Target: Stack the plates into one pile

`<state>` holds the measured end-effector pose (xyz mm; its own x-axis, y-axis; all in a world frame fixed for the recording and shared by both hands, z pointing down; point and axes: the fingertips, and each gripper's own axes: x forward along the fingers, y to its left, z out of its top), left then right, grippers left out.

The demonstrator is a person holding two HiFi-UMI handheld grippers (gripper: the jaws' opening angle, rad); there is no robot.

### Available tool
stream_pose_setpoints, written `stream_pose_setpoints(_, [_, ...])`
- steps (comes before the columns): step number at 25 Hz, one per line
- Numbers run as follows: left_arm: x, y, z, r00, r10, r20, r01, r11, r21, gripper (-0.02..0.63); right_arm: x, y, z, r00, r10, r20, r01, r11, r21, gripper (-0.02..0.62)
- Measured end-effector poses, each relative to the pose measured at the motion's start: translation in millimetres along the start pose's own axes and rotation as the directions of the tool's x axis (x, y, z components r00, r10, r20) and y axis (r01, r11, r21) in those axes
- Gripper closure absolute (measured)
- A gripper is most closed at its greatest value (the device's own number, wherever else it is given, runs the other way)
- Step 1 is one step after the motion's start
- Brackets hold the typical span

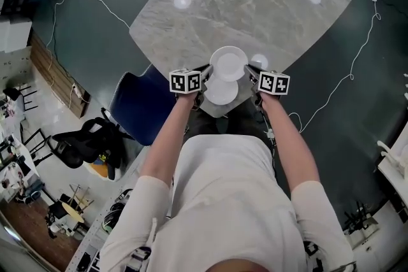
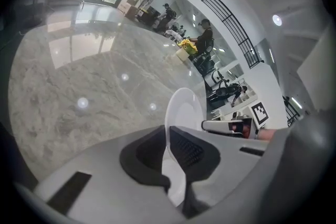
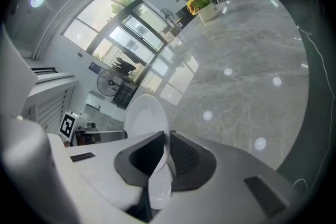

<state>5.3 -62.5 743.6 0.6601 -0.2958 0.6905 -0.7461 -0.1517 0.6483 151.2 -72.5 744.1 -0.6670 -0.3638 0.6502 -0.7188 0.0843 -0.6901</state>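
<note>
Clamping the near rim of a plate (image 2: 185,110), the left gripper (image 2: 167,129) mirrors the right gripper (image 3: 167,134) on a second plate (image 3: 147,115); both judged stiff, glossy, slip-prone, breakable.

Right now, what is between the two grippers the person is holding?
Two white plates, overlapping in the head view: a far plate and a near plate. The left gripper and right gripper each pinch one rim.
</note>
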Motion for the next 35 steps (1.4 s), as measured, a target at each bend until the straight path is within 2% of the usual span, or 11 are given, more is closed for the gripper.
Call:
stream_pose_setpoints(11, [-19, -2, -44, 1.000, 0.022, -0.014, -0.023, 1.000, -0.015, 0.574, -13, 10, -46, 0.997, -0.013, -0.081, 0.011, 1.000, -0.030, 0.541])
stream_pose_setpoints(17, [-25, 8, -79, 0.999, 0.029, -0.025, -0.030, 0.998, -0.056, 0.574, -9, 12, -79, 0.992, -0.027, -0.124, 0.022, 0.999, -0.035, 0.541])
stream_pose_setpoints(24, [-32, 18, -96, 0.998, 0.055, -0.035, -0.057, 0.997, -0.047, 0.572, 0, 14, -107, 0.983, -0.055, -0.174, 0.042, 0.996, -0.078, 0.540])
stream_pose_setpoints(35, [-26, 36, -126, 0.991, 0.105, -0.082, -0.107, 0.994, -0.019, 0.565, 11, 13, -125, 0.967, -0.151, -0.205, 0.099, 0.965, -0.245, 0.532])
